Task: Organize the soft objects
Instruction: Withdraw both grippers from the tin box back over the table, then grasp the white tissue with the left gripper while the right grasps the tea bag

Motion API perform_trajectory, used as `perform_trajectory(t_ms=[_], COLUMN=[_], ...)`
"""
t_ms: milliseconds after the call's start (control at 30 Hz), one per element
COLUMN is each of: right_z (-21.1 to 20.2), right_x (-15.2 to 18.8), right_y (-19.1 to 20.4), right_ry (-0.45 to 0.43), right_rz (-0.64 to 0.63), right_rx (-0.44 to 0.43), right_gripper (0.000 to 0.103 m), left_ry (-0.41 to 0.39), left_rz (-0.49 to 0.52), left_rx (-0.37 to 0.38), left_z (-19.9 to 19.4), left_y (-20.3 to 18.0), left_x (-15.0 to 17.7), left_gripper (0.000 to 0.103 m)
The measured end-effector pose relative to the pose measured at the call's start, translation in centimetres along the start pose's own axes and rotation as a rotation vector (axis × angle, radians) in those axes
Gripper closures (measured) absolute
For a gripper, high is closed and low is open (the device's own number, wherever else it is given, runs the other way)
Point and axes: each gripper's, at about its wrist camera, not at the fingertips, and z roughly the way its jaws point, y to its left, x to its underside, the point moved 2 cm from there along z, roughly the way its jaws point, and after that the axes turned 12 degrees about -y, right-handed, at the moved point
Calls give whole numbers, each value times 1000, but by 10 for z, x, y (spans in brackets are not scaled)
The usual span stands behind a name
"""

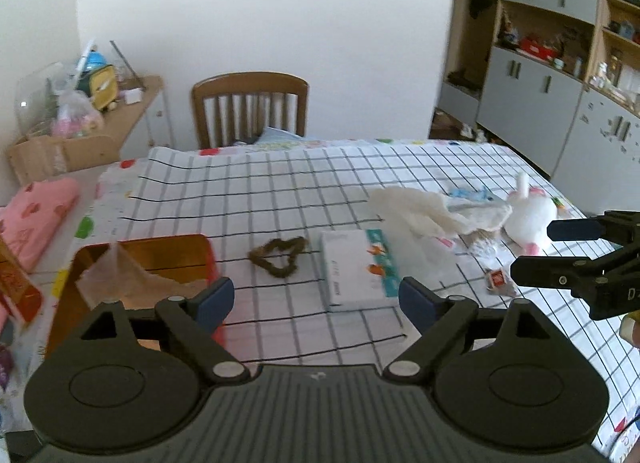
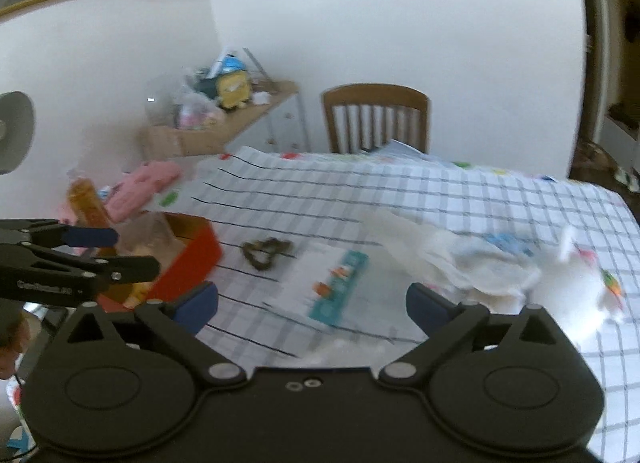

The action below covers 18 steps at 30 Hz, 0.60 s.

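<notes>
Both grippers hover with jaws wide and empty, the left gripper (image 1: 316, 299) near the red tray (image 1: 208, 251), so the right gripper (image 2: 312, 303) should close gently around the white plush toy (image 1: 528, 215) beside the crumpled cloth (image 1: 424, 211) on the table.

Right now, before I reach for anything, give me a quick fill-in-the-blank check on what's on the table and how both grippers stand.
1. The brown hair tie lies between the red tin and the ____ box.
2. The white plush toy lies beside the crumpled cream ____.
3. Left gripper and right gripper both stand ____, nothing between the pads.

Missing words: tissue; cloth; open
</notes>
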Motion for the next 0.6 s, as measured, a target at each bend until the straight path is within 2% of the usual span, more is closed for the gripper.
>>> perform_trajectory(t_ms=[400,467,533,600], right_z=[-6,-6,-4,-1], right_x=[28,31,34,38], right_y=[-44,-50,-56,-61], right_ry=[37,41,49,59], right_rz=[22,21,18,19], right_rx=[82,84,93,103], right_gripper=[3,3,3,3], left_ry=[33,47,56,69], left_rz=[51,43,32,21], left_rx=[84,98,104,114], left_z=[31,38,44,52], left_y=[-50,-55,-59,-63], left_x=[14,17,20,24], left_gripper=[13,11,1,1])
